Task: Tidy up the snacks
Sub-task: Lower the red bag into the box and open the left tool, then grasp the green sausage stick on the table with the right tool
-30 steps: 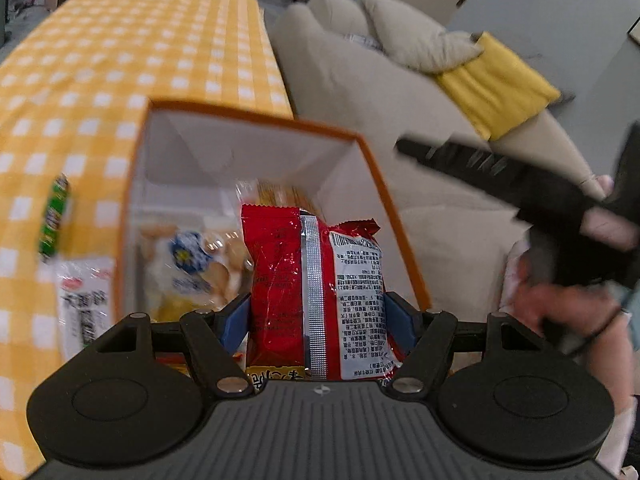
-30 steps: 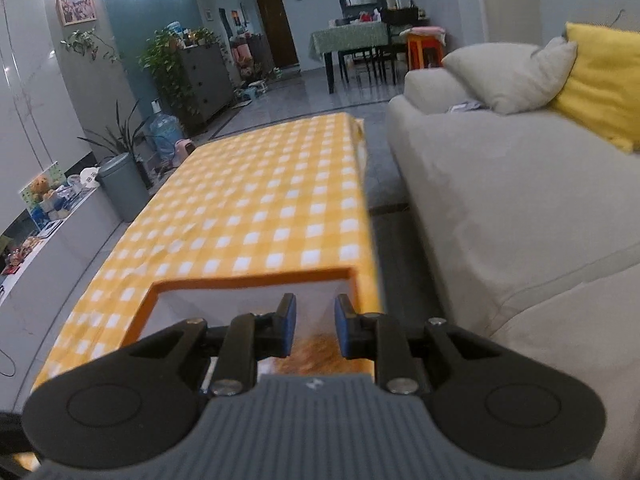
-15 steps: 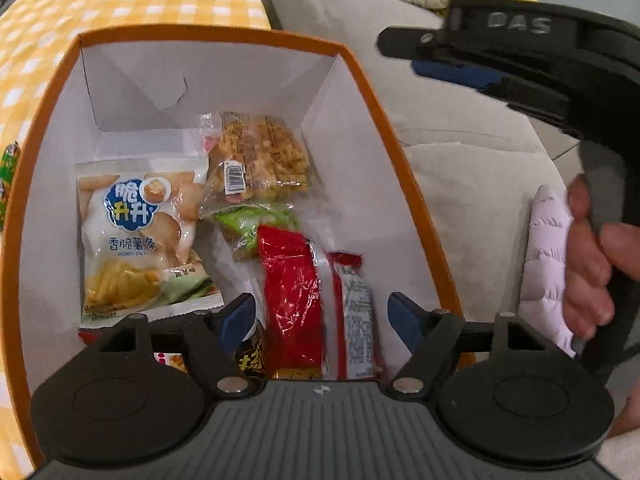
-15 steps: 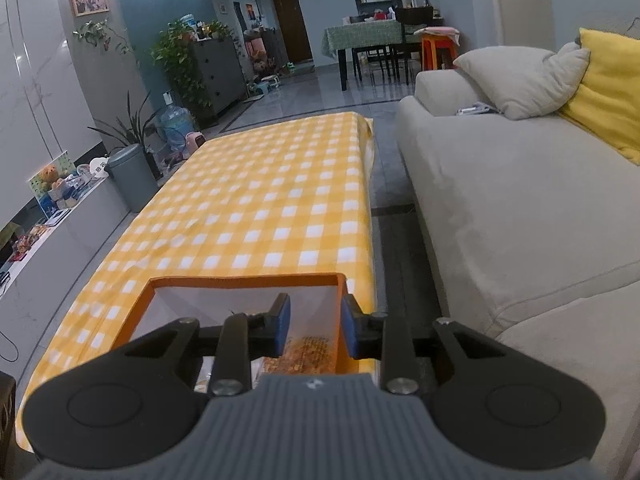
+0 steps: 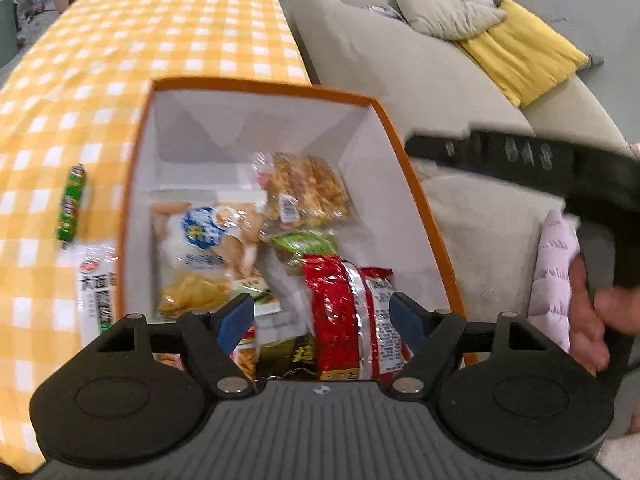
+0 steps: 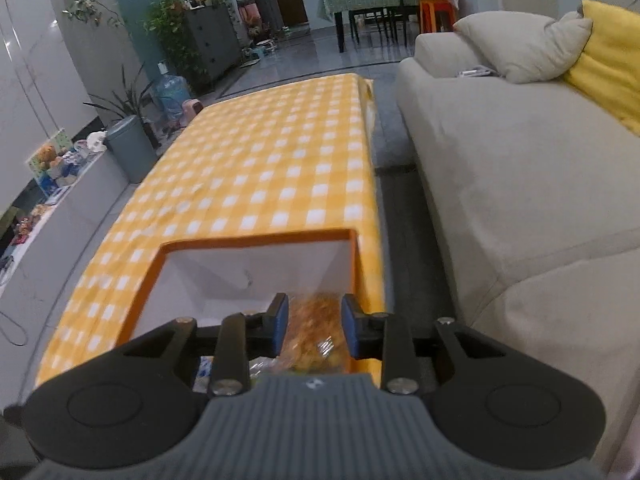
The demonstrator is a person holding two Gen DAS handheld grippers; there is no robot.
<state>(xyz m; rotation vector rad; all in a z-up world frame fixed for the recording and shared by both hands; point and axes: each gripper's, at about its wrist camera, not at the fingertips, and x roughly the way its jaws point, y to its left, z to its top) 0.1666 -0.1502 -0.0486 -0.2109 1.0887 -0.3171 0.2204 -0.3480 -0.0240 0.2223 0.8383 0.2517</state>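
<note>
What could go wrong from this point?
1. The red packet stands on edge between the open left hand-held gripper's pads, so withdrawing might tip or drag it.
2. The green stick and white packet lie outside the box; they could be overlooked.

Orange-rimmed white box [image 5: 404,168], yellow-and-white checked tablecloth [image 5: 180,28], red packet [image 5: 336,312], yellow cushion [image 5: 520,56].

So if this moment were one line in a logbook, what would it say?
left gripper: open above red packet | red packet: in orange box | right gripper: partly open, holding nothing | green stick: on tablecloth
</note>
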